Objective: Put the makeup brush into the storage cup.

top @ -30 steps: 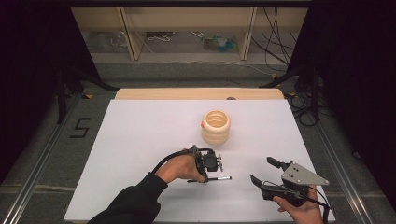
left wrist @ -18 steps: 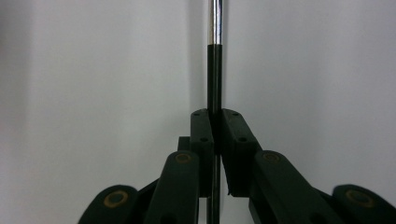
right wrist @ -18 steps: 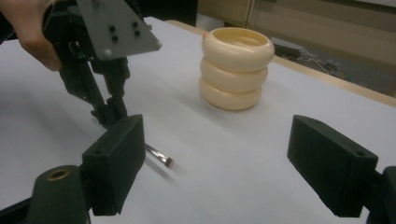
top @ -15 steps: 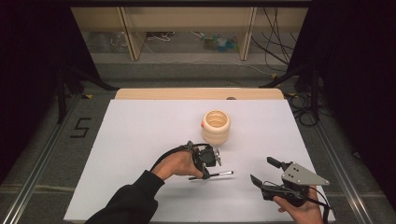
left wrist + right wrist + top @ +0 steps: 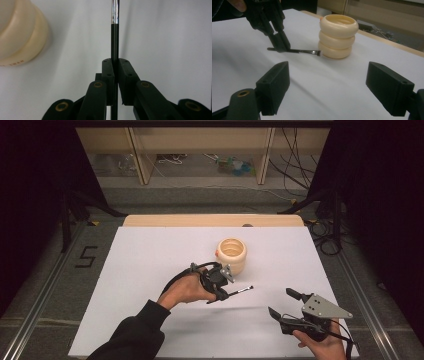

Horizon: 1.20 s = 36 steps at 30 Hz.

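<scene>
brush (image 5: pixel 239 291): thin, held level just above the white surface (image 5: pixel 150 270), tip near the cream ringed cup (image 5: pixel 232 255) | left tongs (image 5: pixel 220 292) clenched on its dark handle | right tongs (image 5: pixel 285 305) released, well apart | I judge I should raise the tip, keep my grip firm, and not knock the cup.

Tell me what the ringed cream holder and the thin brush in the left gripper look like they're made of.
Holder: smooth cream plastic or possibly glazed ceramic, judging by its soft even sheen and rounded stacked rings. Brush: glossy black handle, likely plastic or painted wood, with a bright silvery ferrule that looks like metal, clamped in the left gripper.
</scene>
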{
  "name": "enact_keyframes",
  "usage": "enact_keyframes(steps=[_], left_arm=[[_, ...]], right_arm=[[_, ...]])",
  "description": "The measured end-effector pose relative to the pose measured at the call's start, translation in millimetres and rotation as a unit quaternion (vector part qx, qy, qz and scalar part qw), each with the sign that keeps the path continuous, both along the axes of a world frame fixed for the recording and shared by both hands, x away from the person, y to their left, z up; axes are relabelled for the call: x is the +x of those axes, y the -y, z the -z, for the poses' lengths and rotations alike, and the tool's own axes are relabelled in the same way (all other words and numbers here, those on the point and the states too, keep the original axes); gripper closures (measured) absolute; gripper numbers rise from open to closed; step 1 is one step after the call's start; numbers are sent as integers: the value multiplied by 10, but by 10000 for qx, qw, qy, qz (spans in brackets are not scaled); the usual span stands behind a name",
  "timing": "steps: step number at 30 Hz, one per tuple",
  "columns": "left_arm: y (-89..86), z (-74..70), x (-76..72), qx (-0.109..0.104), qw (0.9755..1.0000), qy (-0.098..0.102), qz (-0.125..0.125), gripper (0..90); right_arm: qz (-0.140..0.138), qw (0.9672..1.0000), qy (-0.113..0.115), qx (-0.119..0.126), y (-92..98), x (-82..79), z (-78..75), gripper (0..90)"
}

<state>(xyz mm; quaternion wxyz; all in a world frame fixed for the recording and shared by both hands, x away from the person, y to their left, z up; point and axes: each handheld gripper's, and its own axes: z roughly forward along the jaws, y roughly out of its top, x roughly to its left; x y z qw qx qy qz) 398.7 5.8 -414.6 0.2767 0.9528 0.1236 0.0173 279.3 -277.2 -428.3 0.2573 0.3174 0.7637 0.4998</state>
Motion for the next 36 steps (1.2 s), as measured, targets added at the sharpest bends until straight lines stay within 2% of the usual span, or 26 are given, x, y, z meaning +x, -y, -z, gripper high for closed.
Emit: enact_keyframes(steps=[2,3,6,7,10,11,13,14,16,17,18,19,20,21,22,23,24,26,27,29,30,31,32,34,35,36], left_arm=[[-20,-45,2,-179,9997,139,-96,834],[-29,-63,-8,-322,9990,179,-246,834],[-94,-137,24,-519,9973,417,-318,834],[-107,-145,26,-741,9951,446,-470,834],[-165,-184,42,-1037,9912,535,-626,834],[-198,-207,53,-1036,9907,639,-609,834],[-230,-214,44,-1377,9843,809,-757,834],[-246,-214,39,-1552,9805,821,-882,834],[-280,-222,35,-1695,9765,900,-980,834],[-304,-217,33,-1888,9724,878,-1055,834],[-317,-219,29,-1923,9712,883,-1099,834],[-334,-215,22,-2010,9681,943,-1163,834],[-354,-211,18,-2120,9653,919,-1219,834],[-365,-206,17,-2173,9641,910,-1224,834],[-384,-205,4,-2268,9603,955,-1313,834],[-397,-196,3,-2347,9580,944,-1347,834],[-410,-195,-2,-2338,9583,932,-1354,834],[-439,-170,-19,-2423,9548,943,-1438,834],[-455,-159,-25,-2442,9535,985,-1464,834],[-474,-135,-39,-2531,9504,1010,-1499,834],[-485,-131,-49,-2537,9506,969,-1504,834],[-494,-126,-65,-2604,9477,1002,-1547,834],[-502,-124,-77,-2696,9444,1005,-1593,834],[-517,-128,-94,-2845,9387,1028,-1650,834],[-522,-130,-106,-2919,9362,1016,-1674,834],[-528,-131,-117,-2970,9343,1002,-1700,834]], right_arm=[[4,10000,11,-5,2,1,0,201],[15,10000,0,-24,4,0,-1,201],[8,10000,-74,0,1,-7,-2,201],[15,10000,0,-18,4,0,0,201],[8,10000,14,1,2,1,1,201],[4,10000,1,-1,1,-1,0,201],[8,10000,-5,-1,0,-1,0,201],[7,10000,-4,2,-1,0,0,201],[6,10000,-5,4,-1,-1,0,201],[6,10000,-5,6,0,-1,0,201],[-13,10000,-9,8,2,3,1,201],[-16,10000,-24,12,4,2,1,201],[-3,10000,-15,23,3,3,2,201],[1,10000,-19,39,3,4,3,201],[-14,10000,-38,34,5,5,2,201],[-27,10000,-47,65,6,6,2,201],[-29,9999,-58,80,6,6,2,201],[8,10000,-99,14,19,0,-9,200],[-27,9998,-106,145,7,8,4,199],[-22,9995,-227,210,9,5,-1,199],[-85,9989,-206,417,-2,21,13,199],[-16,9991,-176,385,11,28,2,198],[-14,9986,-270,445,5,30,-1,198],[-58,9977,-295,609,-12,56,5,198],[-66,9970,-266,720,-25,78,10,198],[-63,9969,-340,707,-24,83,-4,196]])
